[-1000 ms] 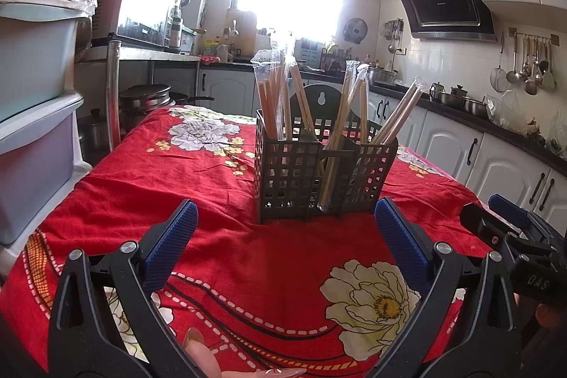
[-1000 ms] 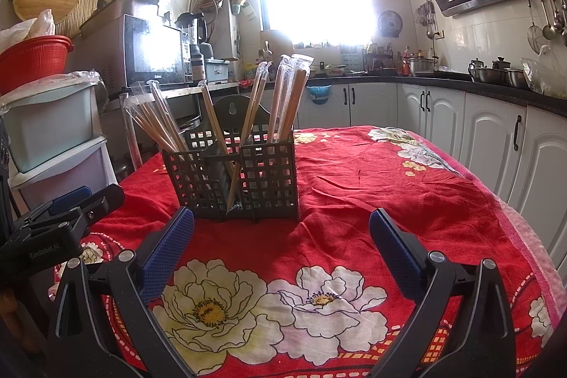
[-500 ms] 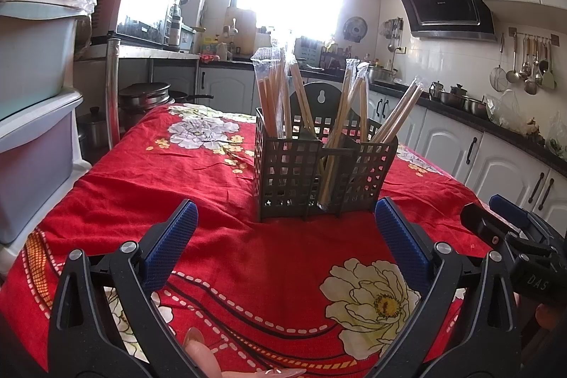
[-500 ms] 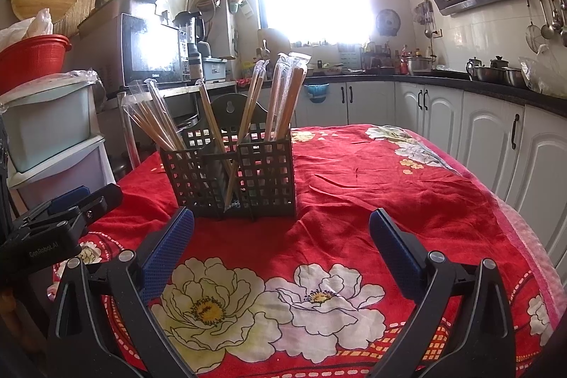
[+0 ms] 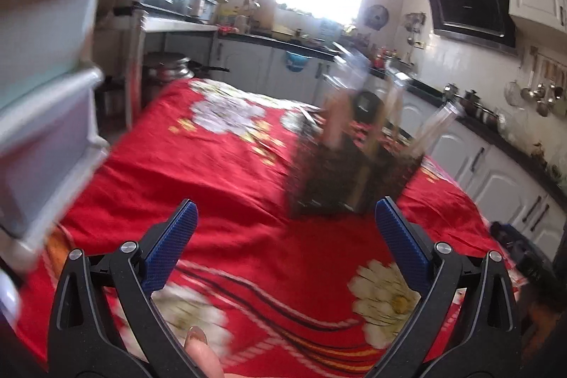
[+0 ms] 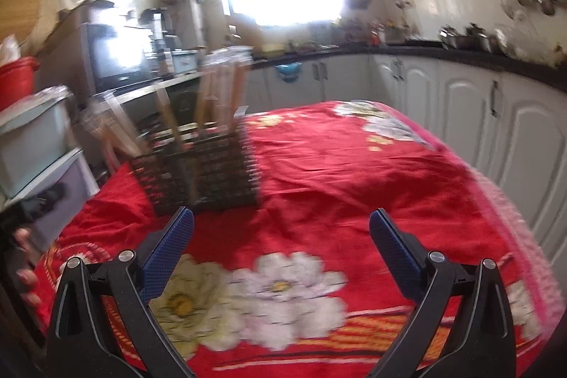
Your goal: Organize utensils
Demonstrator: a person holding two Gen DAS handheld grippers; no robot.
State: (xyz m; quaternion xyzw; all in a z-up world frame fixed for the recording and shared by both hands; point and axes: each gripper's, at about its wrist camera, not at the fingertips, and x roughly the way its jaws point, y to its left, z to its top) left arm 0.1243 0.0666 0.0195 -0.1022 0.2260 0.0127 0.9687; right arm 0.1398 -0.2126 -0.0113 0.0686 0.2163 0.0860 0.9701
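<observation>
The left gripper (image 5: 285, 218) has its blue-padded fingers (image 5: 173, 238) spread wide with nothing between them, and the right gripper (image 6: 281, 227) is the same, its fingers (image 6: 170, 245) parted and empty. Both point out over bare red cloth, so neither seems set for a grasp; the wide spread suits tools that have nothing in hand and no target lined up between the pads.

Ahead of the left fingers, slightly to the right of their gap and clear of the pads, stands the dark mesh caddy (image 5: 351, 179) on the desk (image 5: 198, 172), which is covered by a red floral cloth. Wrapped chopsticks (image 5: 335, 123) stand upright or lean in its compartments, tips above the rim; keeping them on end in a slotted holder is what sorts them and leaves the tops free to pick. Both views are heavily blurred, so I cannot tell which compartment holds which bundle, nor count them.

From the right wrist the caddy (image 6: 198, 179) sits off to the left, past the left finger, with the chopsticks (image 6: 216, 101) fanning above it. No loose utensil shows on the cloth, so the sorting looks largely done, though the blur could hide a small item.

Beyond the desk, stacked plastic drawers (image 5: 42, 116) stand at the left edge, and white cabinets (image 6: 460, 126) run along the right under a dark worktop.
</observation>
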